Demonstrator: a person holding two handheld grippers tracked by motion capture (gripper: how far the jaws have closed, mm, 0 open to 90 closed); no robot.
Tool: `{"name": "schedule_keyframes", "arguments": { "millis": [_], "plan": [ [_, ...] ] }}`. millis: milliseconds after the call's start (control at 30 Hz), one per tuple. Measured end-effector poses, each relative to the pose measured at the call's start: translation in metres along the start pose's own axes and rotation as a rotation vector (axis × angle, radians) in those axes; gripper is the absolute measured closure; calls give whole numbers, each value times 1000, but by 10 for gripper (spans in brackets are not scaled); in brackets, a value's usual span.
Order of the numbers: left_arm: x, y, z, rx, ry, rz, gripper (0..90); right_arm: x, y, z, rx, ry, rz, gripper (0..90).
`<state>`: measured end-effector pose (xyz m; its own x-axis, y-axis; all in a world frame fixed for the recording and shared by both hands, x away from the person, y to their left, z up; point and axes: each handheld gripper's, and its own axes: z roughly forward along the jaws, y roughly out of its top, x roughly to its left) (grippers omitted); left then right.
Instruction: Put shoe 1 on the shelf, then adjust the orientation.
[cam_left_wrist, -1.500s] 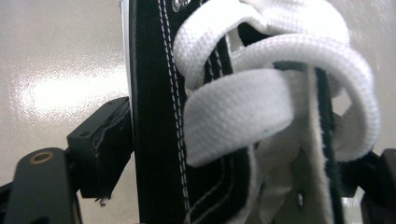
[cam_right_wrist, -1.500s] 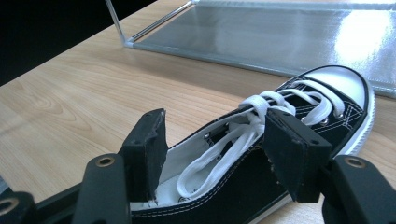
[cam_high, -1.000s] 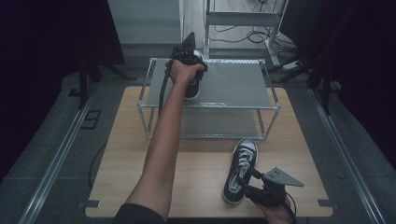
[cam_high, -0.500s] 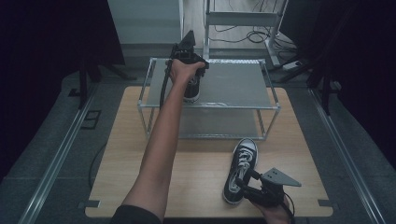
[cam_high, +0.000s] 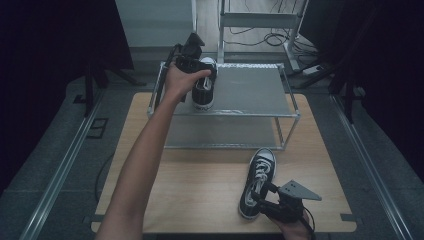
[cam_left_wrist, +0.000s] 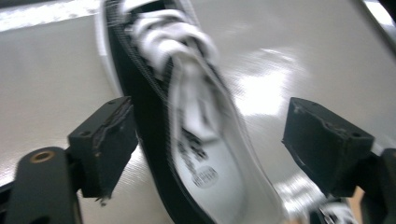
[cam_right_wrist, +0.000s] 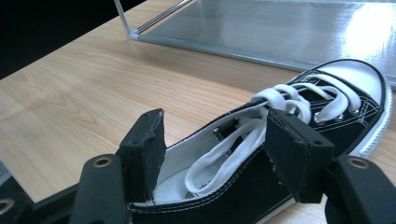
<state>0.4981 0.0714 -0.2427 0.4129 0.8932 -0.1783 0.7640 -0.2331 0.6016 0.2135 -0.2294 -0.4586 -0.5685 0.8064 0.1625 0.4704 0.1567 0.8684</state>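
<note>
A black-and-white sneaker (cam_high: 203, 93) lies on the top shelf of a metal rack (cam_high: 250, 90). My left gripper (cam_high: 202, 67) hovers over it. Its jaws stand wide open on either side of the sneaker (cam_left_wrist: 196, 140), and the right pad is clear of it. A second matching sneaker (cam_high: 258, 181) rests on the wooden table (cam_high: 200, 185) in front of the rack. My right gripper (cam_high: 260, 194) is at its heel. There both pads (cam_right_wrist: 148, 144) press on the collar of the sneaker (cam_right_wrist: 327, 107), whose toe points away.
The rack's lower shelf (cam_high: 220, 132) is bare metal. The table's near edge runs just under my right hand. Dark floor, metal rails and cables surround the table, and a frame stands behind the rack.
My left hand has shifted to the left and a little up over the shelf, and the sneaker has stayed where it lay. The right gripper and its sneaker have not moved.
</note>
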Motion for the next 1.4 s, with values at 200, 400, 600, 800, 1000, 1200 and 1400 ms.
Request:
{"name": "schedule_keyframes", "arguments": {
  "millis": [200,400,600,800,1000,1200,1400],
  "plan": [
    [-4,-28,-19,-31,-106,106,206,6,1,2,3,8,-13,382],
    [-5,-50,-27,-43,-162,166,223,12,1,5,9,19,-26,387],
    [-4,-67,-35,-75,-204,189,218,19,1,4,4,28,-48,430],
    [-4,-88,-40,-78,-226,218,220,34,1,4,13,109,-74,591],
    [-3,-106,-46,-89,-233,236,222,56,-9,14,99,185,-125,760],
    [-2,-123,-48,-106,-243,232,231,67,-30,24,173,181,-158,879],
    [3,-139,-45,-108,-244,223,231,56,-43,28,215,104,-152,900]
  ]
}}
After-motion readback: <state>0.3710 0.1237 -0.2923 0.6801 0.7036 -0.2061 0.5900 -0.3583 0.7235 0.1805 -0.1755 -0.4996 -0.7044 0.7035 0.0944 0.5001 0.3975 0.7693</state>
